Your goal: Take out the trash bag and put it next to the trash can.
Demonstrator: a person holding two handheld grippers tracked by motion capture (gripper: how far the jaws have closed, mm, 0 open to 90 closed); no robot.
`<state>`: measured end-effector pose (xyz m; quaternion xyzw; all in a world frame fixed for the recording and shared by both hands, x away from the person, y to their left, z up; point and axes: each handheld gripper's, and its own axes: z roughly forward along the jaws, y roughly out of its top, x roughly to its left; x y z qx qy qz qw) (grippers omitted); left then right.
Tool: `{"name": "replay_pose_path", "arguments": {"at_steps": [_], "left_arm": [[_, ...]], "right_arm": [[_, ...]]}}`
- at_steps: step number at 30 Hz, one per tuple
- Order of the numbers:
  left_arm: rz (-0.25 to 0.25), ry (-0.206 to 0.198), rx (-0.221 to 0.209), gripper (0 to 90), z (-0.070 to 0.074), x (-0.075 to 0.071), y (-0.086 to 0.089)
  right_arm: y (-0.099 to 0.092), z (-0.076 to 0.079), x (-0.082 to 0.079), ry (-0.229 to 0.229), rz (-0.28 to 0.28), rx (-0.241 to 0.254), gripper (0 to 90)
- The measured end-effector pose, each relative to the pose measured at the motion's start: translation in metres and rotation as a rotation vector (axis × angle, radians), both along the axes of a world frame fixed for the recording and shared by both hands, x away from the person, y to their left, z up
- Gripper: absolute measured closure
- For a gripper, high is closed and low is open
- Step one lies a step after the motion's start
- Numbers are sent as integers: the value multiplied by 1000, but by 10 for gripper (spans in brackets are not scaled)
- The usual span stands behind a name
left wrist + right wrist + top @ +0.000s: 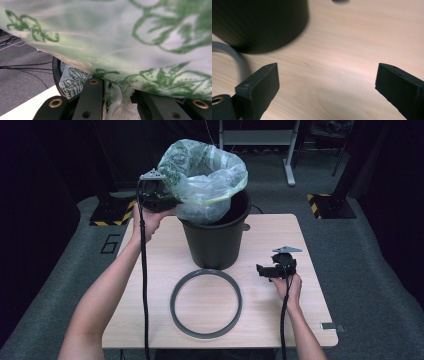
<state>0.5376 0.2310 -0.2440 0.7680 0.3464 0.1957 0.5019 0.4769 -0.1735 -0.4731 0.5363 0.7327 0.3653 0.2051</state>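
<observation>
A black bin (215, 242) stands at the back middle of the wooden table (310, 320), lined with a pale green bag printed with leaves (205, 175) that billows above its rim. My left gripper (165, 199) is at the bin's left rim, shut on a bunched fold of the bag (117, 105); the printed plastic (125, 37) hangs right in front of its camera. A grey ring (206, 303) lies flat in front of the bin. My right gripper (261, 270) hovers low over the table to the right of the bin, open, with bare wood between its jaws (327, 82).
In the right gripper view the bin's dark wall (262, 22) and a curve of the grey ring (237, 60) lie to the left. Black stands with yellow-striped bases (330, 205) sit on the floor behind the table. Cables trail from both grippers toward the front edge.
</observation>
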Motion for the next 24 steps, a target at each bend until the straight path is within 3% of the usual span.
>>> {"name": "replay_pose_path", "arguments": {"at_steps": [4, 9, 15, 24], "left_arm": [[3, 0, 4, 789, 3, -1, 4], [10, 0, 10, 789, 6, -4, 11], [27, -5, 9, 789, 8, -7, 20], [45, -40, 8, 789, 27, -12, 29]], "right_arm": [[-15, -30, 1, 61, -41, 16, 41], [-23, -49, -2, 69, -67, -12, 35], [-27, -53, -6, 38, -100, -59, 36], [-24, -54, -6, 28, -101, -89, 37]]}}
